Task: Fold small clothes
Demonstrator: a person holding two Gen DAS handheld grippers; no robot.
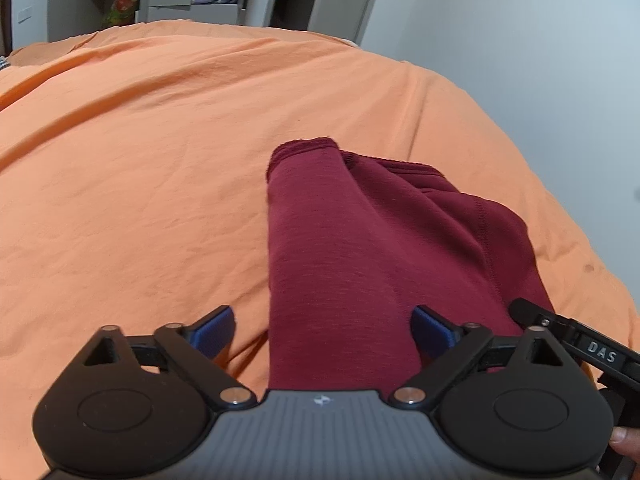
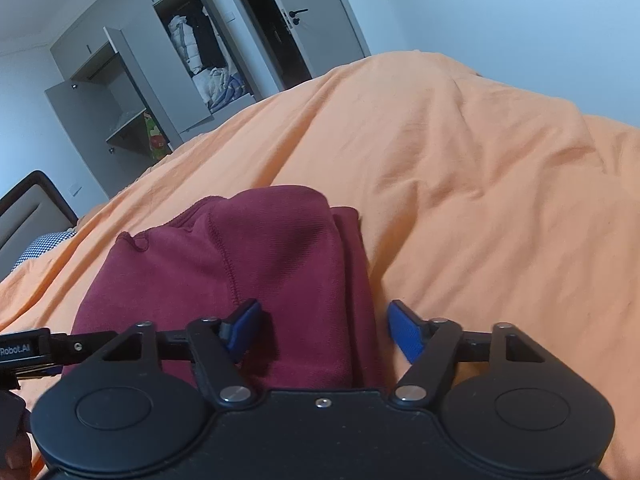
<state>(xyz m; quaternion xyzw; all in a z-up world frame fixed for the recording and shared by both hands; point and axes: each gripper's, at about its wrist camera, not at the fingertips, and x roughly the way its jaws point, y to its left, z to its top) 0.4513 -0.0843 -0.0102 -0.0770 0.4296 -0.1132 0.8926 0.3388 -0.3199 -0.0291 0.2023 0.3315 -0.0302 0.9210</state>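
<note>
The maroon garment [image 1: 360, 248] lay folded on the orange bedsheet [image 1: 140, 160], its long axis running straight away from the left gripper [image 1: 322, 330], with the near end between that gripper's fingers and the hemmed far end pointing toward the wardrobe. A stitched seam ran lengthwise down its right part. In the right wrist view the same garment [image 2: 248, 272] stretched forward from the right gripper [image 2: 322, 330] and leaned slightly left.

The left gripper stood spread wide, its blue pads [image 1: 214, 330] on either side of the cloth's left fold, gripping nothing. The right gripper was likewise spread wide; its left pad [image 2: 244, 326] sat over the cloth and the right one over the sheet just beside the garment's edge. Both pointed forward and down over the bed, side by side.

Beyond the rumpled sheet stood a grey wardrobe [image 2: 132, 92] with open doors, clothes inside, and a door [image 2: 312, 16] in a pale wall.
</note>
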